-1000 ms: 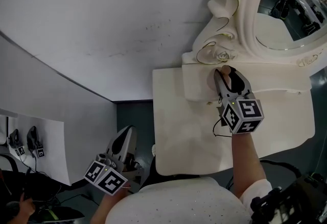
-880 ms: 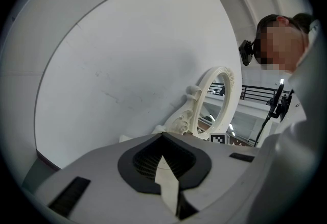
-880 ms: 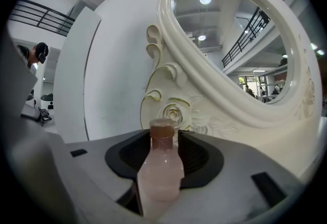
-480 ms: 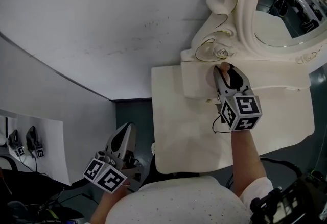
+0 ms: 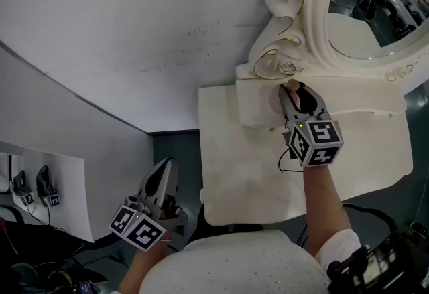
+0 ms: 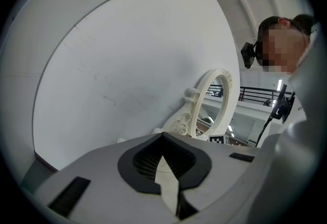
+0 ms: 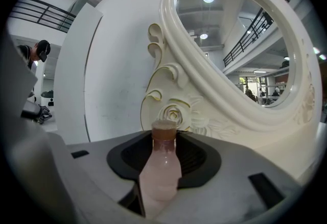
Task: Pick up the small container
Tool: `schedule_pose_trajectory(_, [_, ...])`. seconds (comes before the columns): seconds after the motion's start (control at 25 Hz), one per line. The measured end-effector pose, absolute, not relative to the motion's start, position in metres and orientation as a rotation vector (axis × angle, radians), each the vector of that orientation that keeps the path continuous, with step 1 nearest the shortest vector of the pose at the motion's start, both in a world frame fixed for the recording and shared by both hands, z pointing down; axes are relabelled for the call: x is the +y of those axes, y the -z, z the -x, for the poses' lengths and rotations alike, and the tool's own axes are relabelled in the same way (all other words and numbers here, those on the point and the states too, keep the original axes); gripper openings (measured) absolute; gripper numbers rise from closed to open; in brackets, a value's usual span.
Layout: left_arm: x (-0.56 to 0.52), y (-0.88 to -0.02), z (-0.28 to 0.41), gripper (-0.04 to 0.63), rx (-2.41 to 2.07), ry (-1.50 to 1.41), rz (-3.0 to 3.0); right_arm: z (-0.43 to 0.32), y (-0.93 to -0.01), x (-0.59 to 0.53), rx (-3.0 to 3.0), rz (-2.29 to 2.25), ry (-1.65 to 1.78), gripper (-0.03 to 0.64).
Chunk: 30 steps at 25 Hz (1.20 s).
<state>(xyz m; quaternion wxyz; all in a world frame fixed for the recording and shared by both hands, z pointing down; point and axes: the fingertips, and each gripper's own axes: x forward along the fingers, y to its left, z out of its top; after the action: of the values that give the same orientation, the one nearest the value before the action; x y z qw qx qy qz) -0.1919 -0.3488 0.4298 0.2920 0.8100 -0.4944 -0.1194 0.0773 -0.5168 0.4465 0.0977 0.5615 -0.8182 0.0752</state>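
The small container is a pale pink bottle with a brown cap, standing upright between my right gripper's jaws. My right gripper is at the back of the cream dressing table, just in front of the carved mirror base. Its jaws have just been closing with the bottle between them, and both pads now press on its sides. From the head view only the bottle's cap shows at the jaw tips. My left gripper hangs off the table's left side, shut and empty, and points level at the white wall.
An ornate cream mirror with scrolls and a carved rose rises right behind the bottle. A curved white wall runs behind and to the left. Dark floor lies below the table's left edge.
The right gripper's jaws sit slightly tighter round the bottle. Neither hand has shifted; only the head view has drifted a little.
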Motion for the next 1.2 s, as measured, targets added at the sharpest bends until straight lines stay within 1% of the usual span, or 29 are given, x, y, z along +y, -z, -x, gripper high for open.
schedule_pose_trajectory(0.32, [-0.334,-0.421,0.19,0.002,-1.341,0.327,-2.163,-0.084,-0.431,-0.505,-2.481,-1.705,-0.257,0.149])
schedule_pose_trajectory(0.6, [-0.32,-0.408,0.18,0.002,-1.344,0.337,-2.189,-0.088,-0.405,-0.471,-2.547,-1.687,-0.293,0.149])
schedule_pose_trajectory(0.96, [-0.298,-0.388,0.131,0.002,-1.262,0.353,-2.271,-0.103,-0.361,-0.404,-2.685,-1.67,-0.321,0.148])
schedule_pose_trajectory(1.2, [-0.273,-0.376,0.095,0.002,-1.215,0.378,-2.315,-0.119,-0.349,-0.356,-2.722,-1.634,-0.293,0.147])
